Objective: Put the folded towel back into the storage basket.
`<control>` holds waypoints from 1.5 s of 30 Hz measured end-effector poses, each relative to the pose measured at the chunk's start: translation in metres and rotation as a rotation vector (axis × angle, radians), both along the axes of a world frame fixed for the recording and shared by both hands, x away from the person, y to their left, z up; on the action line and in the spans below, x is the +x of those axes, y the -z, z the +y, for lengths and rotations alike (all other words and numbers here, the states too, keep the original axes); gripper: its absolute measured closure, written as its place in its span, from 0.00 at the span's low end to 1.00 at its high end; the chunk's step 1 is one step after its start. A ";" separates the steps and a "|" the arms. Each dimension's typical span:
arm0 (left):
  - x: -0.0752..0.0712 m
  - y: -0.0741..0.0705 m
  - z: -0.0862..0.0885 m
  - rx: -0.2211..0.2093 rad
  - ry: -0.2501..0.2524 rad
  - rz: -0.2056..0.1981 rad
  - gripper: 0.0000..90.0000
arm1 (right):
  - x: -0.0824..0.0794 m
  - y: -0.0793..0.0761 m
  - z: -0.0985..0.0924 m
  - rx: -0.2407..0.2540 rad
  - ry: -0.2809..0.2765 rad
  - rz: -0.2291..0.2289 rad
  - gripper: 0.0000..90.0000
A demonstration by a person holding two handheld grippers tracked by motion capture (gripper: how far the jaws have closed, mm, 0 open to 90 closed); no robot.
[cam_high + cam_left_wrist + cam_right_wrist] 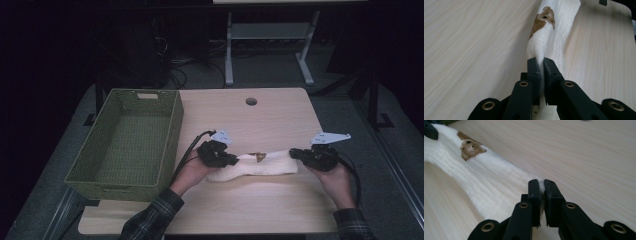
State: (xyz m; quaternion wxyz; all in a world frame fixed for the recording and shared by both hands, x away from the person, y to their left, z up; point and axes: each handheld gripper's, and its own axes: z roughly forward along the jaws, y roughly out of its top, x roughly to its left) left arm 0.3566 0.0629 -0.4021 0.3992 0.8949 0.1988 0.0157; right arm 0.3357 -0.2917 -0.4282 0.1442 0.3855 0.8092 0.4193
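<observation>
- The fingers (534, 72) of the left gripper (541, 63) are pinching one end of a white sock (554, 37), the knit fabric squeezed thin between the two pads.
- The fingers (534, 193) of the right gripper (542, 184) are clamping the opposite end of the same sock (486, 185), with a sliver of white showing between the pads.
- The sock (260, 167) is stretching lengthwise between the left gripper (235, 161) and the right gripper (292, 153), lying along the near half of the wooden table (270, 120).
- A brown bear-face patch (544, 18) is sitting on the sock partway along it; in the right gripper view the patch (470, 148) is facing up.
- The person's left hand (192, 172) and right hand (337, 180) are wrapping the gripper bodies, plaid sleeves coming in from the bottom edge.
- A green woven basket (170, 145) is standing on the left side of the table, just beside the left gripper, apart from the sock.
- A round cable hole (251, 101) is showing near the table's far edge.
</observation>
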 end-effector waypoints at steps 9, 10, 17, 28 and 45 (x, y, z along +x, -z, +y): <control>-0.003 -0.040 0.021 -0.033 -0.038 -0.071 0.94 | 0.015 -0.033 0.016 0.018 -0.034 -0.070 0.94; -0.004 -0.044 0.023 -0.034 -0.043 -0.078 0.94 | 0.016 -0.035 0.018 0.019 -0.036 -0.073 0.94; -0.006 -0.068 0.043 -0.034 -0.069 -0.111 0.94 | 0.029 -0.055 0.036 0.032 -0.070 -0.115 0.94; -0.009 -0.101 0.081 -0.059 -0.124 -0.169 0.94 | 0.049 -0.086 0.075 0.035 -0.131 -0.168 0.94; -0.019 -0.124 0.131 -0.060 -0.232 -0.209 0.94 | 0.076 -0.114 0.127 0.056 -0.227 -0.203 0.94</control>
